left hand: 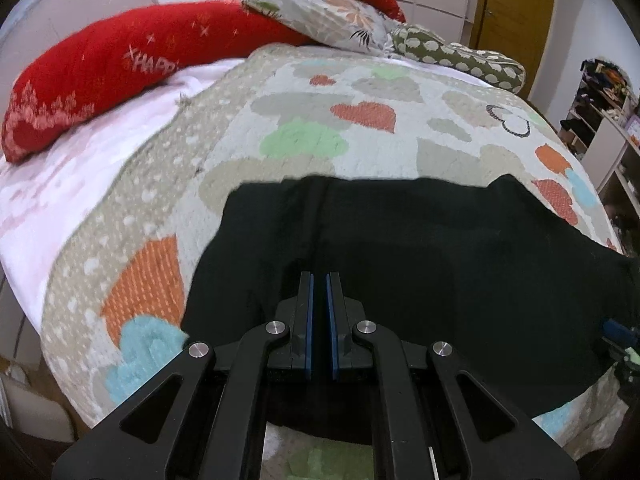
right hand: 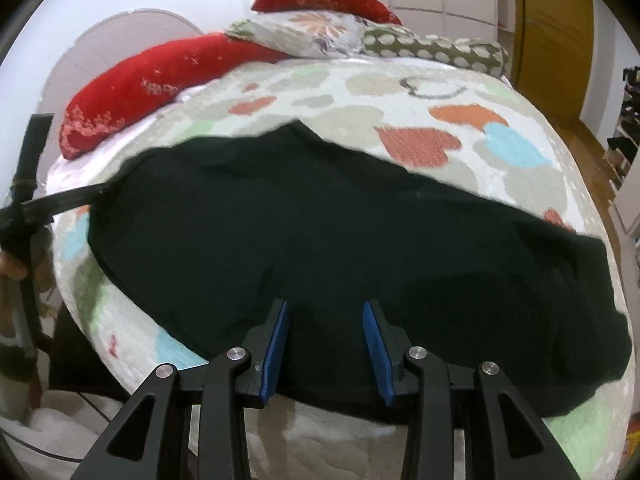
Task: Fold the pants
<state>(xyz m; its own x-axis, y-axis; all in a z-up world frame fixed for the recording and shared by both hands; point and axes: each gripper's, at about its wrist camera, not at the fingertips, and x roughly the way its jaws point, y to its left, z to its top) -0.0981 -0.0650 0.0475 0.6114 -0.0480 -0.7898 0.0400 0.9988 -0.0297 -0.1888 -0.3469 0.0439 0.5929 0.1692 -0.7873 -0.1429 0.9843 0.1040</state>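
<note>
Black pants (left hand: 400, 240) lie flat across the near part of a quilted bed. They also show in the right wrist view (right hand: 320, 208), spread wide from left to right. My left gripper (left hand: 319, 278) hovers over the pants near their left part, its blue pads almost together with a thin gap and no cloth between them. My right gripper (right hand: 326, 306) is open over the near edge of the pants, jaws wide apart and empty. The left gripper's black body (right hand: 28, 200) shows at the left edge of the right wrist view.
The quilt (left hand: 360, 120) has coloured heart patches. Red pillows (left hand: 100, 76), a floral pillow (left hand: 332, 20) and a green dotted bolster (left hand: 460, 56) lie at the head of the bed. A wooden door (left hand: 512, 12) and shelves (left hand: 600, 120) stand at the right.
</note>
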